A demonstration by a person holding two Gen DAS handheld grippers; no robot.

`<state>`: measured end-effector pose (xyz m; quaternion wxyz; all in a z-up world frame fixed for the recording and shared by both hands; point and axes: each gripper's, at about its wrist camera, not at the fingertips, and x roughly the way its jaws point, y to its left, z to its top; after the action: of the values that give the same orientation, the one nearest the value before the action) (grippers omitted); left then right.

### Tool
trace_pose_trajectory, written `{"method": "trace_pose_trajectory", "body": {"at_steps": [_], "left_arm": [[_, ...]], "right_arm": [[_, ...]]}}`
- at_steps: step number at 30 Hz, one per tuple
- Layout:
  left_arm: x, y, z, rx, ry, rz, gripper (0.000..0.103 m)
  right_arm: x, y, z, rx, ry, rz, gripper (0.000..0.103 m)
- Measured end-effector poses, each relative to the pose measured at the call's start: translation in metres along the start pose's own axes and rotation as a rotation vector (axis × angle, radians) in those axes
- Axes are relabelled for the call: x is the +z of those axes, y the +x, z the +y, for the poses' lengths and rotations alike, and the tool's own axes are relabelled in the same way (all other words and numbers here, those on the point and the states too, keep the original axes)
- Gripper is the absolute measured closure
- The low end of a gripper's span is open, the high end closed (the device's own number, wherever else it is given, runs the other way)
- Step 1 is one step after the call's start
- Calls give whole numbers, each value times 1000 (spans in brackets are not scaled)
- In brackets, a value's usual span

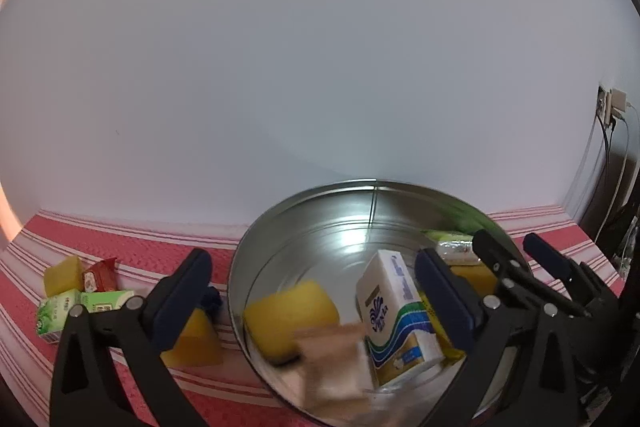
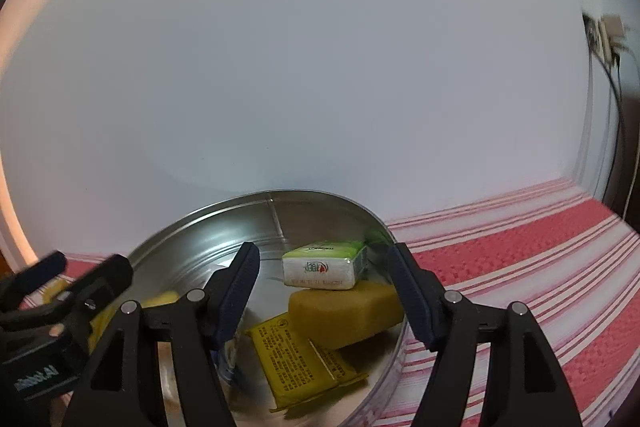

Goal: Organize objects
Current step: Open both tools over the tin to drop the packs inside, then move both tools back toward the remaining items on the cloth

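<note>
A round metal tin (image 1: pixel 312 227) was seen on the table, on a red cloth with white stripes (image 2: pixel 520 255), close to a plain white wall (image 1: pixel 280 47).

The left gripper (image 1: pixel 312 281) was held over the tin's near-left rim with its jaws wide apart and nothing between the pads. One finger was outside the tin, the other over its inside. Below the gap a blurred brown packet (image 1: pixel 332 359) was seen in the tin; whether it was resting or in motion could not be told.

Beside the packet a yellow sponge (image 1: pixel 288 311) and an upright white-and-blue tissue pack (image 1: pixel 396 315) were seen inside the tin.

The right gripper (image 2: pixel 322 293) was held over the tin's right part, jaws partly open and gripping nothing. Between its fingers, lower down in the tin, a green-and-white tissue pack (image 2: pixel 324 265) was seen lying on a second yellow sponge (image 2: pixel 344 311), with a yellow sachet (image 2: pixel 300 359) flat in front of them.

Outside the tin, on the cloth at the left, a yellow sponge wedge (image 1: pixel 196 343), another yellow sponge (image 1: pixel 62 275), a red packet (image 1: pixel 100 273) and a green carton (image 1: pixel 76 307) were left. A wall socket with plugs and cables (image 1: pixel 612 107) was visible at the far right.
</note>
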<state>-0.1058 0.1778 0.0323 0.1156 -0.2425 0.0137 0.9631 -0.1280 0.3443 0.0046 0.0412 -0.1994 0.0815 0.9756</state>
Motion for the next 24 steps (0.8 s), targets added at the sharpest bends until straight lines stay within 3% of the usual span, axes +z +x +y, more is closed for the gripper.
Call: {"method": "trace_pose_trajectory", "body": {"at_steps": [3, 5, 10, 17, 20, 24], "left_arm": [[0, -1, -3, 23, 31, -12, 1], [-4, -6, -1, 50, 42, -26, 0], [-6, -9, 13, 91, 44, -42, 0], [-17, -27, 50, 211, 78, -108, 0], [-23, -32, 68, 257, 94, -117, 1], [-30, -34, 91, 312, 102, -121, 1]], "right_arm": [[-2, -9, -1, -11, 6, -16, 34], [11, 30, -16, -21, 32, -23, 34], [12, 20, -18, -18, 84, -37, 34], [2, -6, 5, -16, 10, -151, 34], [-2, -17, 12, -20, 6, -200, 24], [4, -9, 5, -39, 0, -226, 23]]}}
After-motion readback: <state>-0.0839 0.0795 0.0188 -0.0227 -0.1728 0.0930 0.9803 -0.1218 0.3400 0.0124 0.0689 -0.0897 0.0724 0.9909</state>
